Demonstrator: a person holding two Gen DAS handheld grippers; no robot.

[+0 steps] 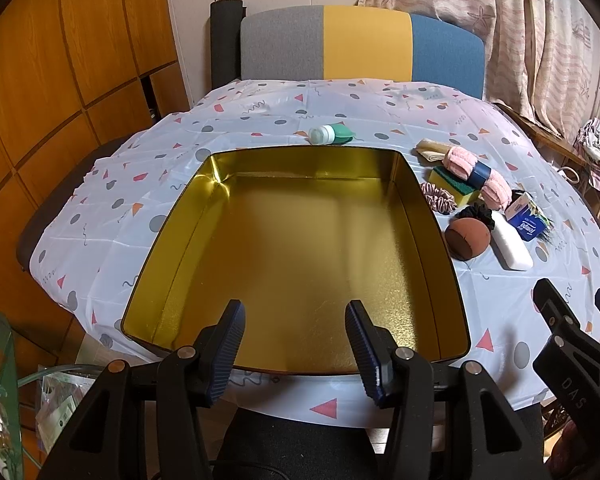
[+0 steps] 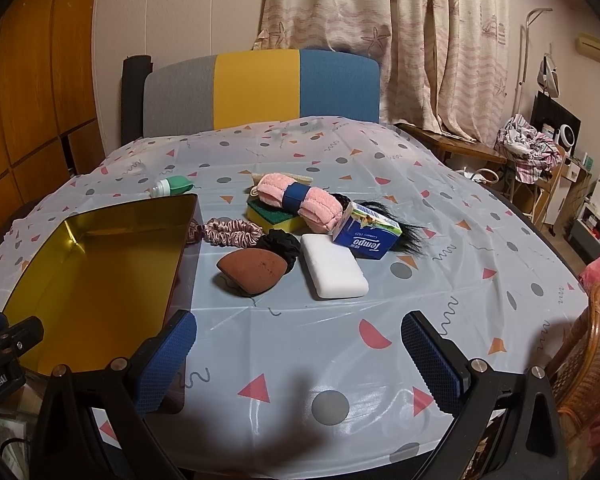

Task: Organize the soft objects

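Left wrist view, left gripper (image 1: pixel 296 334) jaws released over gold tin (image 1: pixel 440 216), right gripper (image 2: pixel 298 354) jaws released, brown sponge (image 2: pixel 252 270) ahead.

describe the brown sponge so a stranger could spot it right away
Start at the gold tin on the patterned tablecloth; the soft things are piled to its right. The brown sponge lies nearest the camera there, left of the white block: teardrop-shaped, matte, the pile's only reddish-brown thing.

Left gripper (image 1: pixel 296 334): lower centre of left wrist view, jaws apart, nothing btwn blue ribbed pads (image 1: pixel 228 344). Right gripper (image 2: pixel 298 354): lower centre of right wrist view, jaws wide apart, holding nothing; also visible at lower right edge of left view.
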